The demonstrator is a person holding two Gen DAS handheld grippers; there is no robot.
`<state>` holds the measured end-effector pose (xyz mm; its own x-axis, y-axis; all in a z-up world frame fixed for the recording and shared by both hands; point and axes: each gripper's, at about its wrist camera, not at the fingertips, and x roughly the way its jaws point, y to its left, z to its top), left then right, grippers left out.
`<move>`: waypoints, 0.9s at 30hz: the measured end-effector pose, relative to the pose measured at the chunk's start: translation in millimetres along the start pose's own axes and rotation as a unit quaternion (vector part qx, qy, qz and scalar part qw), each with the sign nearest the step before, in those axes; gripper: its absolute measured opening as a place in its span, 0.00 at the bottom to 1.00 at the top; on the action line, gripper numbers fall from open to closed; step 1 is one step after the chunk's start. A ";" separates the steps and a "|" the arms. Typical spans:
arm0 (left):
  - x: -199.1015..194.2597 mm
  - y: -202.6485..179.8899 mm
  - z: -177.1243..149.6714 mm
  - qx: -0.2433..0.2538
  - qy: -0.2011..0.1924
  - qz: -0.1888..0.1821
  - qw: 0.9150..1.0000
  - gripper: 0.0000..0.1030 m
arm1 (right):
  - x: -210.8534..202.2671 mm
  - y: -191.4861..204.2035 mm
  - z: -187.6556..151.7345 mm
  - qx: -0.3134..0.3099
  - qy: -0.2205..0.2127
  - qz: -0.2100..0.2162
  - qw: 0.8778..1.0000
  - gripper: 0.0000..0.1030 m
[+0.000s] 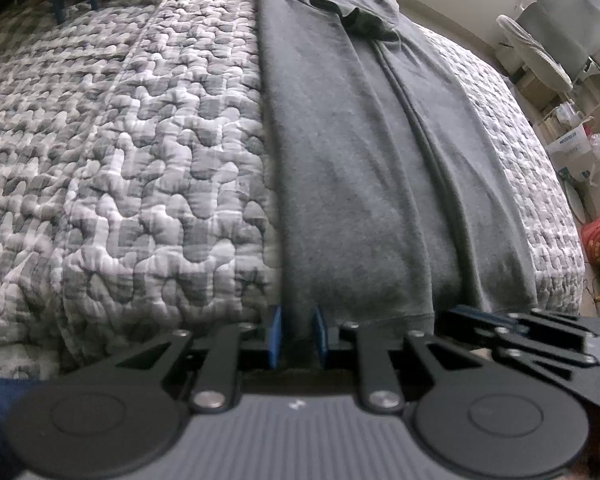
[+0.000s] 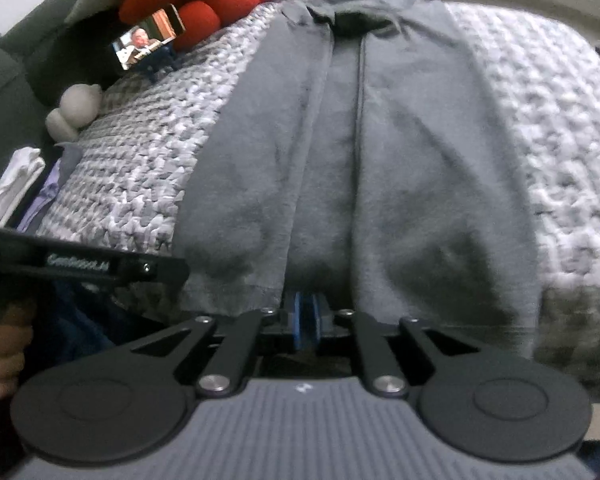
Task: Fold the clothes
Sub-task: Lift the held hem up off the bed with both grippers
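Shirt lay long on the bed, and I pinched its near edge with my left gripper and right gripper.

Phone screen too small (picture unreadable), shirt hem blurred

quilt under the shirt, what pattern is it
Grey and white checks with a puckered, wavy stitched texture on the quilt; the left wrist view shows it best.
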<state>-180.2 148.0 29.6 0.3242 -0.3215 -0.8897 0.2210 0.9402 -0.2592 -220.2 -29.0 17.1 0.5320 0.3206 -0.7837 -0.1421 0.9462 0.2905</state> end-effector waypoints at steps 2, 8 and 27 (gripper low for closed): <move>-1.5 1.8 -1.8 0.000 0.000 -0.002 1.000 0.22 | -15.4 -6.2 -0.6 -0.009 -0.019 0.001 1.000 0.13; -8.8 9.1 -9.3 -0.003 -0.007 -0.021 1.000 0.25 | -57.9 -57.4 -1.2 0.019 -0.057 -0.034 0.998 0.35; -4.6 16.3 -11.7 -0.046 -0.007 -0.081 0.996 0.37 | -65.6 -125.0 -8.4 0.187 -0.042 -0.047 0.980 0.41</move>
<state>-188.8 166.1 25.0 0.3042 -0.4705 -0.8283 0.1863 0.8821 -0.4326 -244.4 -167.9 27.6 0.5973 0.2128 -0.7732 0.2186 0.8844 0.4123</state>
